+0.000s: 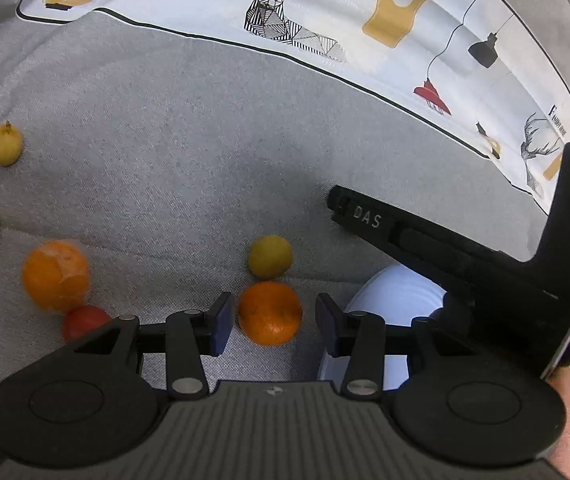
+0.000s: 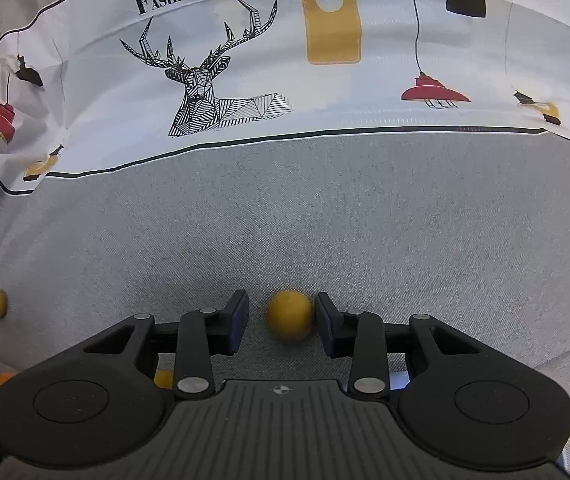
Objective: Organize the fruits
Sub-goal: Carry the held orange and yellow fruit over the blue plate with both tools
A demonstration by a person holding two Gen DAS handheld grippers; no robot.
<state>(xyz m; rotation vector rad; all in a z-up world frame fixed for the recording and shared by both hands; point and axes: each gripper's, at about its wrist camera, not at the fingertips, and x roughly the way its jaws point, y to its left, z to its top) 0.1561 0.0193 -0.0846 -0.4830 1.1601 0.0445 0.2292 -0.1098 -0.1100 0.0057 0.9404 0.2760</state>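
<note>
Left wrist: fruit mostly unsorted, both grippers lining up picks

Left gripper (image 1: 271, 322) is wide open and empty. An orange (image 1: 271, 313) sits between its pads on the grey cloth (image 1: 185, 160), touching neither as far as I can tell. A yellow fruit (image 1: 271, 257) lies just beyond it, with more fruit scattered at left. White bowl (image 1: 397, 300) at right looks empty, though partly hidden.

Right gripper (image 2: 281, 326) is also open, with a yellow fruit (image 2: 289, 319) between its pads, close to the right one, not clamped. Judgement: early stage, nearly everything left.

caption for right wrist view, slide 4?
Right gripper open around a yellow fruit on grey fabric.
</note>
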